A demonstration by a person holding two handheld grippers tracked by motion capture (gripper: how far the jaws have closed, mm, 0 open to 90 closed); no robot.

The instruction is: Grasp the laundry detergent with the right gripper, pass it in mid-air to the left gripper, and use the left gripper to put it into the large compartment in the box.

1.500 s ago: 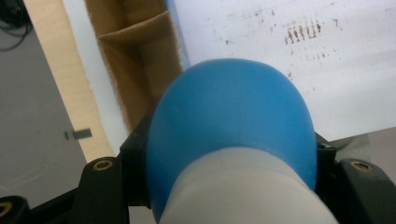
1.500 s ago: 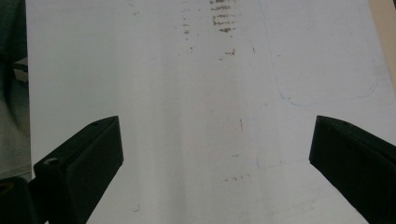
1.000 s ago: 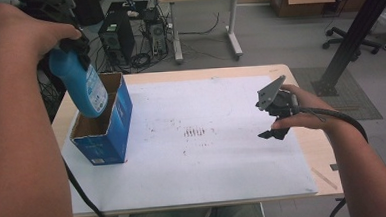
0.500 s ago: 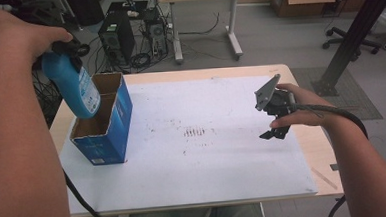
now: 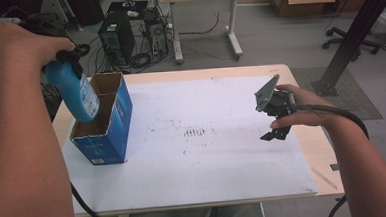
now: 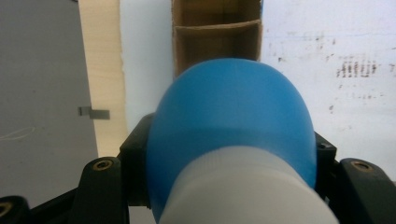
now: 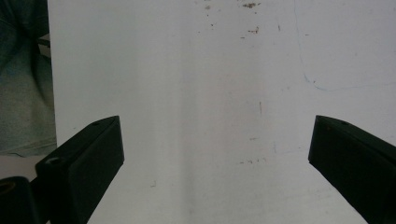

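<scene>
The left gripper was clamped on the neck end of a blue plastic bottle, its jaws pressed against both sides of the bottle just below the white cap in the left gripper view. The bottle hung over the near compartment of the blue cardboard box, its base dipped just inside the box's open top. Its long axis ran steeply, tilted off upright: the cap end leaned up and away from the box toward the table's left edge, and the base pointed down into the box. A white label showed on the side facing the box's blue wall.

The box stood upright on the white sheet covering the table, a cardboard divider splitting it into two compartments.

The right gripper was well to the right of the box, above the sheet, its jaws spread wide with nothing between them.
</scene>
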